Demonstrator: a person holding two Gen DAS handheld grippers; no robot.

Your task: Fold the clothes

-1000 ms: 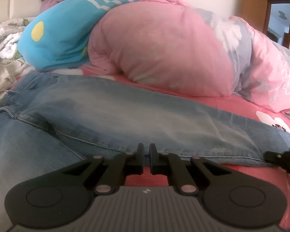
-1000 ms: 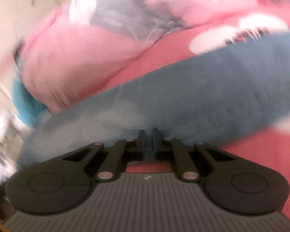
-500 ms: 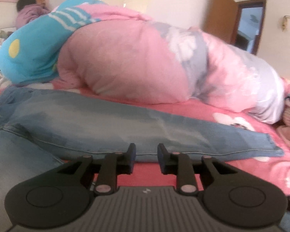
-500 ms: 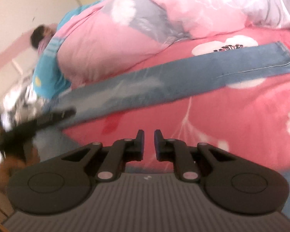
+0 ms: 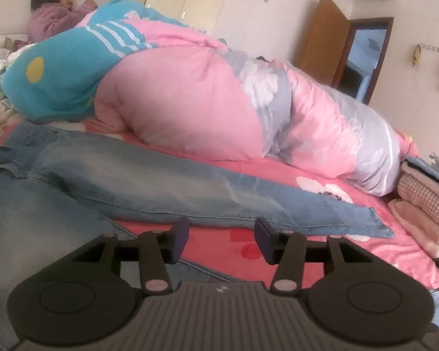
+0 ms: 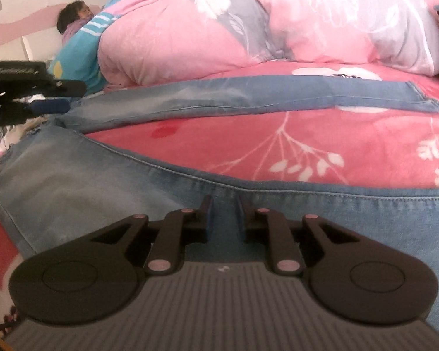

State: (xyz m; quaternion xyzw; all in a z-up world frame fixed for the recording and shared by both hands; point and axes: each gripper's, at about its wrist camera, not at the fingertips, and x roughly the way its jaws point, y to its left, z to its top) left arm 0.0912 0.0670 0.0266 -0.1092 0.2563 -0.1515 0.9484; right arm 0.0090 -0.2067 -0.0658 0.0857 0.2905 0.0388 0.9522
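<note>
Pink bedsheet (image 6: 322, 134) under splayed jeans (image 6: 248, 99); left gripper (image 5: 221, 235) and right gripper (image 6: 224, 207) were opening, empty (legs might bunch if regrasped unevenly).

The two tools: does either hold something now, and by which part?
Nothing is held. The left tool and right tool are opening, empty, over the jeans.

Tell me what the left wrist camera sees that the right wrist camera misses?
Only the left wrist view shows the open wooden door and a stack of folded clothes. Only the right wrist view shows the left gripper from the side, and the white branch print on the bedsheet. Both show the jeans, the pink duvet and a person lying on the bed.
</note>
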